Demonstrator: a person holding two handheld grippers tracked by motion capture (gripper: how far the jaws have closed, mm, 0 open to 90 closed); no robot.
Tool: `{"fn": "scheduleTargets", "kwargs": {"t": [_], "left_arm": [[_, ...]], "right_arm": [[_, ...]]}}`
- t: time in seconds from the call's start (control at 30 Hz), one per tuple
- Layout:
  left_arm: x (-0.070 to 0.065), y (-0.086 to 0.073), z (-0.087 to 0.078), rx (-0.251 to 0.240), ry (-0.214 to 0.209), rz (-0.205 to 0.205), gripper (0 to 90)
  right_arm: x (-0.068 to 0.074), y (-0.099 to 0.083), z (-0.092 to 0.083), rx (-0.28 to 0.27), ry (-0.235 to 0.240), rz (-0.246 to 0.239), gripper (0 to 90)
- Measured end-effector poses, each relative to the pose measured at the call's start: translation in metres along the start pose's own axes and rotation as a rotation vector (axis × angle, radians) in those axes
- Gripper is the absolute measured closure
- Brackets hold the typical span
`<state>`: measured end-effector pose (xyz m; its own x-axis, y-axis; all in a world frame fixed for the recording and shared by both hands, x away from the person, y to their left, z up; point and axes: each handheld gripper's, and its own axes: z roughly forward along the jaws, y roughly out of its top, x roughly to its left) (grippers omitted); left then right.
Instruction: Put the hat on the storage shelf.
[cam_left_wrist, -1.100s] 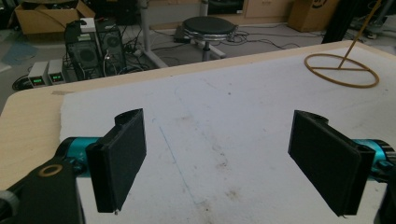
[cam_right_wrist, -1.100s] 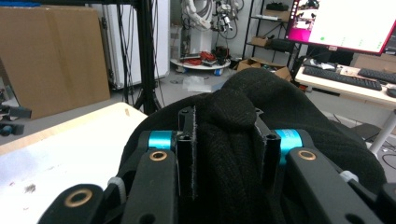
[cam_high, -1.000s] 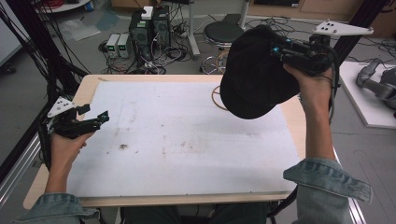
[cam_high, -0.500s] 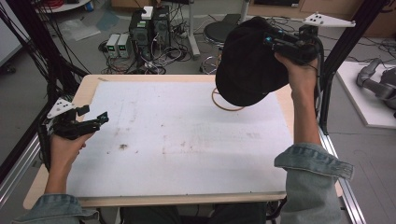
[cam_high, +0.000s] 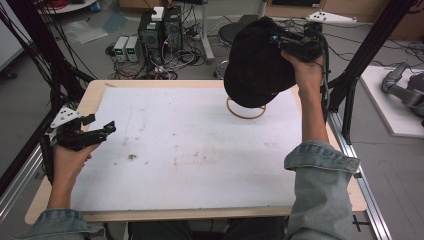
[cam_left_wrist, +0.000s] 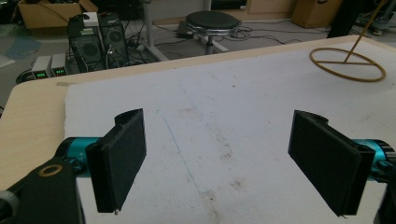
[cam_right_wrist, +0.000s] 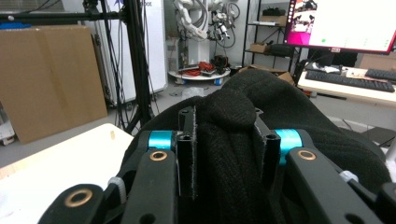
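Right tongs (cam_right_wrist: 224, 154) pinch a fold of a black knit hat (cam_high: 257, 62), held above the wire stand (cam_high: 246, 107). Left tongs (cam_left_wrist: 229, 163) spread, empty, well left of it. Hanging fabric could snag the stand and topple it.

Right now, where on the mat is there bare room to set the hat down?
The white mat is bare between the left gripper and the ring stand. The far right corner is crowded: the black hat, clamped in the right gripper, hangs there.
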<state>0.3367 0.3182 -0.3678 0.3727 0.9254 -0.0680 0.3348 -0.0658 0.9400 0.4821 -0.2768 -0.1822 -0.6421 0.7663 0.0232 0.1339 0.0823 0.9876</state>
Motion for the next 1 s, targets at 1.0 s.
{"fn": "scheduleTargets", "kwargs": {"t": [1.0], "left_arm": [[-0.002,-0.002,0.001,0.013,-0.008,0.015,19.6]], "right_arm": [[-0.031,-0.034,0.06,0.064,-0.152,0.137,68.6]]}}
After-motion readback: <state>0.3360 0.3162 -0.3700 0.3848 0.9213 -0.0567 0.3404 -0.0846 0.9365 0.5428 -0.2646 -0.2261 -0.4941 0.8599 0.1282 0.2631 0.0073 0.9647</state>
